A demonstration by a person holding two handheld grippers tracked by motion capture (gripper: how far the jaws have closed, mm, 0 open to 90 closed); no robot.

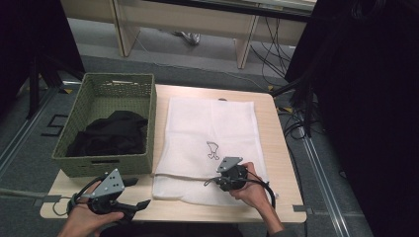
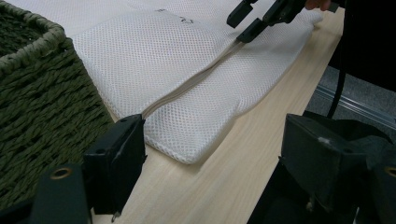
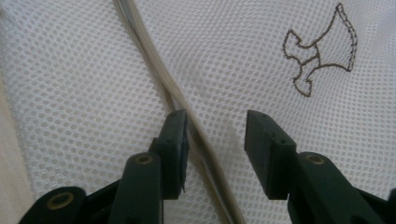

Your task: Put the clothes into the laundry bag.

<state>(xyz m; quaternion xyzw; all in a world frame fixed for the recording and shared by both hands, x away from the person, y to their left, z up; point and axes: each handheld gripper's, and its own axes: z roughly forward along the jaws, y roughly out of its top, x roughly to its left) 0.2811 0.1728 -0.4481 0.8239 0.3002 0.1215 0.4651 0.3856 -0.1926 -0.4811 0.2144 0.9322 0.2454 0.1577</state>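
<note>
I find no readable words anywhere; the only mark is a small dark stitched outline [image 3: 322,51] on the white mesh bag [image 1: 207,128], a figure and not lettering.

The green woven basket [image 1: 143,123] stands at the bench's [image 1: 281,148] far left corner, and reaches most of the way to the near edge. It holds a heap of black cloth [image 1: 111,136]; I cannot make out what garment it is. The bag lies flat just beside the basket's right wall, running from near the far edge almost to the near edge. A pale zipper [image 2: 187,86] crosses it close to its near end.

My right tool [image 1: 225,177] is down on the bag near the near edge, its jaws apart with the zipper line running up between them, close against one jaw. They hold nothing. My left tool [image 1: 143,203] sits low at the near left corner, in front of the basket, jaws spread wide and empty, pointed toward the bag's near left corner.

Bare wood shows in a strip along the right edge, a narrow strip along the near edge, and a small patch at the near left corner where my left hand [image 1: 89,219] is. The right edge drops off to grey floor [image 1: 316,163] with cables [image 1: 296,126].
</note>
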